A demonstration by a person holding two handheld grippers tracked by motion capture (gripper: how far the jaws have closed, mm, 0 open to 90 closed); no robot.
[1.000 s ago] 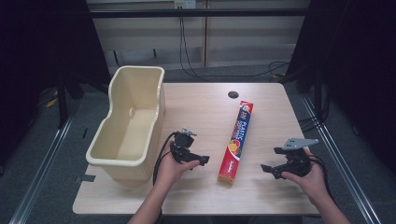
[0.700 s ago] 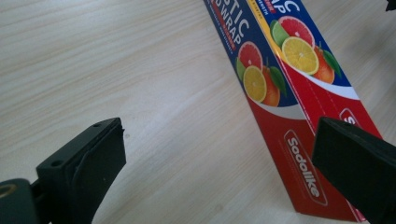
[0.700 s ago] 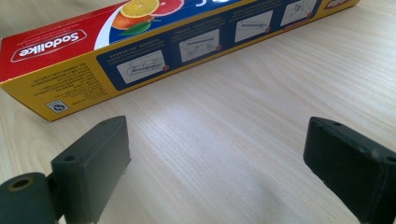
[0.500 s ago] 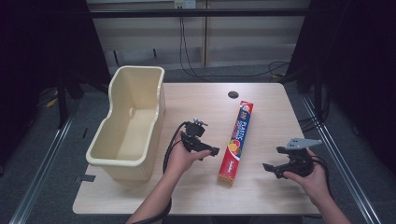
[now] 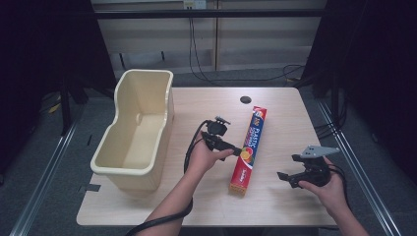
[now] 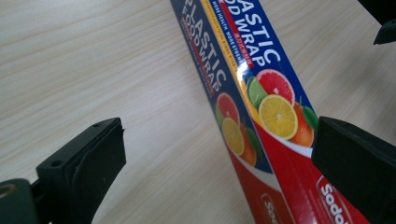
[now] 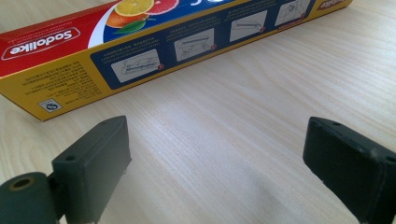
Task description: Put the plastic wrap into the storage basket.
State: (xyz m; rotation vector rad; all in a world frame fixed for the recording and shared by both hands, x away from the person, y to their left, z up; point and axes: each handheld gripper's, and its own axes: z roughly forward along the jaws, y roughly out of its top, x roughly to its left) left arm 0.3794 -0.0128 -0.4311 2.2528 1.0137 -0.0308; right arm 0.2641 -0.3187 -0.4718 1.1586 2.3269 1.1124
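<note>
Nearest, at the right near edge of the wooden table (image 5: pixel 275 206), right gripper (image 5: pixel 287 178) held low with jaws spread wide over bare wood, well apart from the plastic wrap box (image 5: pixel 249 143). Farther in, at mid-table, left gripper (image 5: pixel 237 150) reaching right, jaws gaping wide, tips just at the box's left edge, one jaw over its fruit picture, contact impossible to tell. Farthest left, cream plastic tub (image 5: pixel 134 132) overhanging the table's left edge.
</note>
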